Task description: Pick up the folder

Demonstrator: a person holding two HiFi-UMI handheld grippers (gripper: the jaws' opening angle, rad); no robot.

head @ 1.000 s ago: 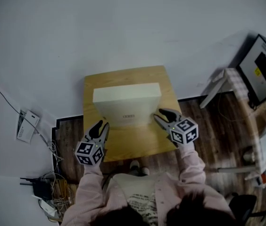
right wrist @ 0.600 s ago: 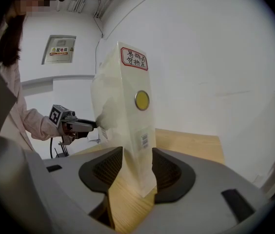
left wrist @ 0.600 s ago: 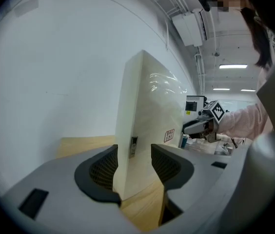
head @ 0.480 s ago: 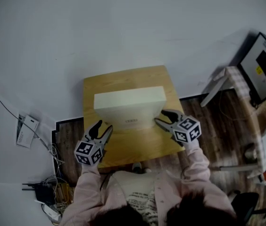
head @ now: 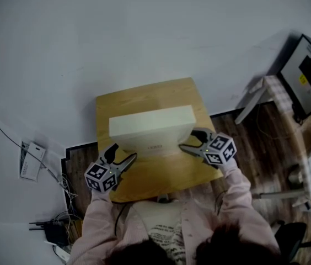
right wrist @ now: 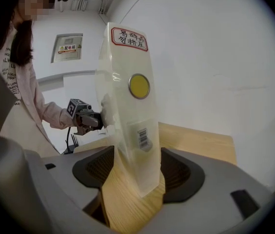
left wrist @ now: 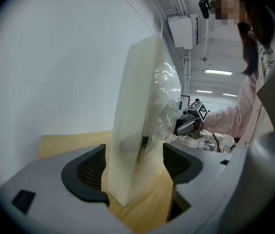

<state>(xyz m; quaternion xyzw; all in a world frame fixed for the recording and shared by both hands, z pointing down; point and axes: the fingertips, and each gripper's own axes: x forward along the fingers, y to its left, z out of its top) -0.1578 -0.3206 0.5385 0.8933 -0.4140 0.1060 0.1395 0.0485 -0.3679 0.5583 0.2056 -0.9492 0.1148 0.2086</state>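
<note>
The folder (head: 151,130) is standing upright on the table (head: 161,178), its ends sitting between the jaws of the left gripper (head: 121,154) and right gripper (head: 190,140), which have just been opening wide and are pressing nothing. Closing unevenly, or only on the low corners, is risking the tall, glossy folder tipping or slipping free

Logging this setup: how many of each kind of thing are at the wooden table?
Folder: 1
Table: 1
Claws: 2, left claw and right claw, jaws just opened wider, an end of the folder between each pair
Total: 4
</note>
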